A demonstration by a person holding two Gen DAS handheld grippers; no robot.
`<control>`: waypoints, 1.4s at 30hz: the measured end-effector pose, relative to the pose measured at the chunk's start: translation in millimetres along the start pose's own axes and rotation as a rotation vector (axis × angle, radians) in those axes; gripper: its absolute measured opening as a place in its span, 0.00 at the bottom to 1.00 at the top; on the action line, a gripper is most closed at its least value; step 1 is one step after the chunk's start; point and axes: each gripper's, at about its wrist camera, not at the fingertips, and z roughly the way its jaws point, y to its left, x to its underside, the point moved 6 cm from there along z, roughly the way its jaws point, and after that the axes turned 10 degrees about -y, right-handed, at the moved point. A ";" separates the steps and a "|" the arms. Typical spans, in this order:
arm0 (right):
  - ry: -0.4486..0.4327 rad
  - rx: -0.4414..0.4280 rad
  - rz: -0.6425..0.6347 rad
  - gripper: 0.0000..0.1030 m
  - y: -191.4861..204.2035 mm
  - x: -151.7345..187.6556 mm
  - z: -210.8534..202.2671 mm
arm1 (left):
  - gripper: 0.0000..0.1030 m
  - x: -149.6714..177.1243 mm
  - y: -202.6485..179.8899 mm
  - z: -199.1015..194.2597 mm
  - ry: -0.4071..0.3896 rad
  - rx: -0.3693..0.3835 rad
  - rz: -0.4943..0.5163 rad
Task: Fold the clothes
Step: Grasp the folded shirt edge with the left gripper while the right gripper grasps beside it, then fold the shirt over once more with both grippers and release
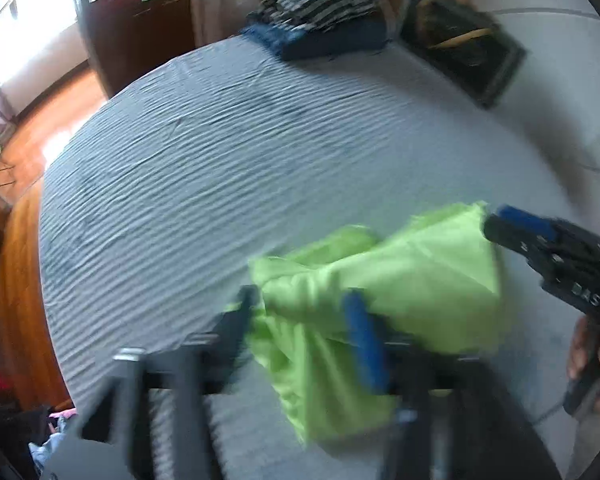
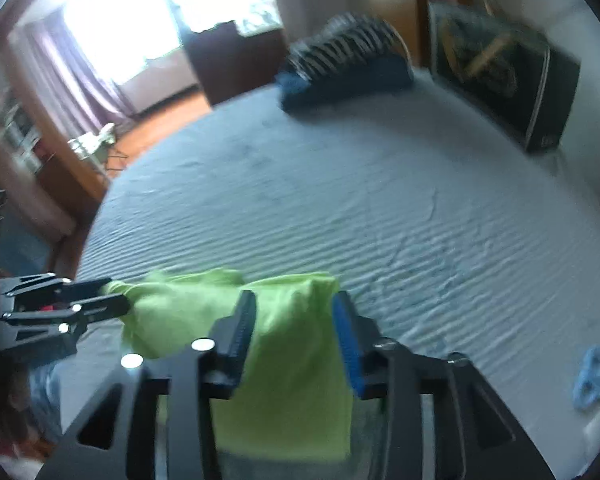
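A bright lime-green piece of soft clothing [image 1: 380, 280] lies bunched up at the near edge of the big bed with the grey striped sheet [image 1: 204, 152]. The left gripper [image 1: 300, 316], black with one blue finger pad, has its two fingers apart, and the green cloth sits between them and hangs down over the bar; the picture is too blurry to tell if the fingers pinch it. The right gripper [image 2: 294, 312] is black with a blue pad too, and its fingers are also spread with the green clothing [image 2: 284, 344] draped between them. From the left camera, the right gripper [image 1: 500, 224] pokes in at the side, with its tip touching the far corner of the green cloth. At the far edge of the bed, well apart from the green cloth, rests a folded pile of dark blue and black-and-white striped clothes [image 1: 320, 20]. Just beside that pile lies a flat dark green cushion with a yellow pattern [image 1: 460, 44]
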 end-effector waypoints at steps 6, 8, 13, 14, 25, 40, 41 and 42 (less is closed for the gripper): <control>-0.069 -0.006 0.118 0.63 -17.2 10.0 -29.7 | 0.69 -20.8 30.9 33.2 0.012 -0.032 -0.075; -0.073 -0.002 0.118 0.70 -19.2 16.7 -45.9 | 0.69 -17.1 33.7 38.8 0.018 -0.028 -0.099; 0.011 0.022 0.143 0.70 -23.4 46.0 -48.7 | 0.69 2.8 18.0 56.3 0.056 -0.017 -0.092; 0.027 0.025 0.154 0.70 -24.7 50.7 -45.6 | 0.64 5.8 15.3 59.1 0.061 -0.021 -0.089; 0.146 0.017 0.221 0.13 -22.9 76.6 -0.5 | 0.08 26.7 16.2 49.2 0.091 -0.040 -0.080; 0.032 -0.053 0.150 0.19 -5.1 17.8 8.1 | 0.20 -16.7 6.2 80.2 0.074 -0.067 -0.085; 0.048 -0.032 0.159 0.19 -10.4 20.0 19.2 | 0.16 -15.2 10.3 84.3 0.075 -0.091 -0.084; 0.065 -0.012 0.169 0.18 -15.5 22.2 30.2 | 0.15 -13.8 14.5 88.3 0.076 -0.115 -0.082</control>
